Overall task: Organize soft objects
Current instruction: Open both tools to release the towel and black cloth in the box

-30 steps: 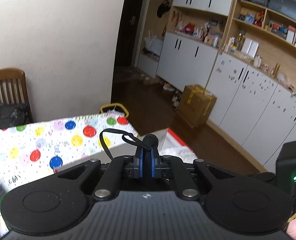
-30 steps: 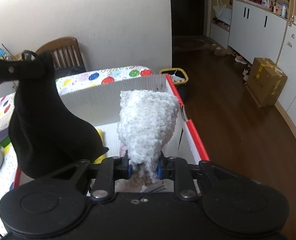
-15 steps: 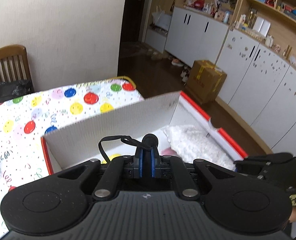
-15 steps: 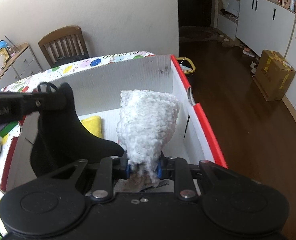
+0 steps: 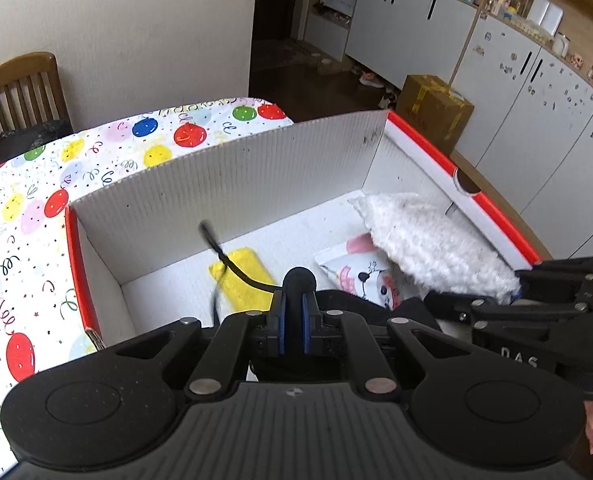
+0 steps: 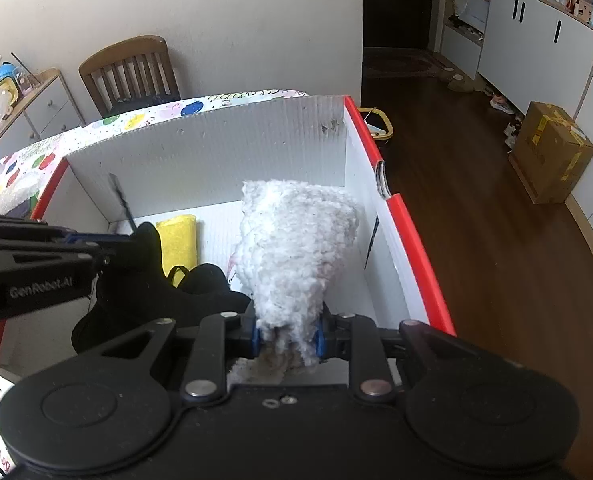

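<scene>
A white corrugated box with a red rim stands on the table. My left gripper is shut on a black fabric item with a thin cord loop, held low inside the box. My right gripper is shut on a white fluffy cloth, which hangs over the box's right side. On the box floor lie a yellow cloth and a pink-and-white printed pouch, partly under the fluffy cloth. The left gripper shows at the left of the right wrist view.
The table wears a balloon-print cloth. A wooden chair stands behind it by the wall. On the floor are a cardboard carton and a yellow basket. White cabinets line the far side.
My left gripper has sunk and tipped down, bringing the black item from above the box to inside it. The right gripper with the fluffy cloth has dropped slightly toward the box.
</scene>
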A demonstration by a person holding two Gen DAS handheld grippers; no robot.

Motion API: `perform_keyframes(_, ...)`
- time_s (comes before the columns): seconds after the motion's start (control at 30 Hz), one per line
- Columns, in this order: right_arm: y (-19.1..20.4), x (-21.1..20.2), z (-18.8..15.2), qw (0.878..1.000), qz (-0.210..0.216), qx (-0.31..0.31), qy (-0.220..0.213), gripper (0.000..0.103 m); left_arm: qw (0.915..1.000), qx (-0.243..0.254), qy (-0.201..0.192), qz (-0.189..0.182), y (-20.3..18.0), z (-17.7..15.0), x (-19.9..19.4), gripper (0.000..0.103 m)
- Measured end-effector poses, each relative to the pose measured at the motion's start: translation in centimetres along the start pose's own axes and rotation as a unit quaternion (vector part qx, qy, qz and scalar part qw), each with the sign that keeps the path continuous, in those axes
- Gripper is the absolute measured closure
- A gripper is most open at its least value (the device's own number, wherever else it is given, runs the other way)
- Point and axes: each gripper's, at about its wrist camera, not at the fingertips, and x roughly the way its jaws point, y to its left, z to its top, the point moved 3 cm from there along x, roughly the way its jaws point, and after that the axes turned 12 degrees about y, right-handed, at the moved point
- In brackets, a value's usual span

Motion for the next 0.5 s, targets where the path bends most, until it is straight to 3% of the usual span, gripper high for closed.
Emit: perform_keyframes(0.5,0.2,-0.27,-0.5,1.0,0.001,-0.009,0.001,0.071,0.9995,0.005,0.028,0.013,-0.1,-0.59,1.02,0.091)
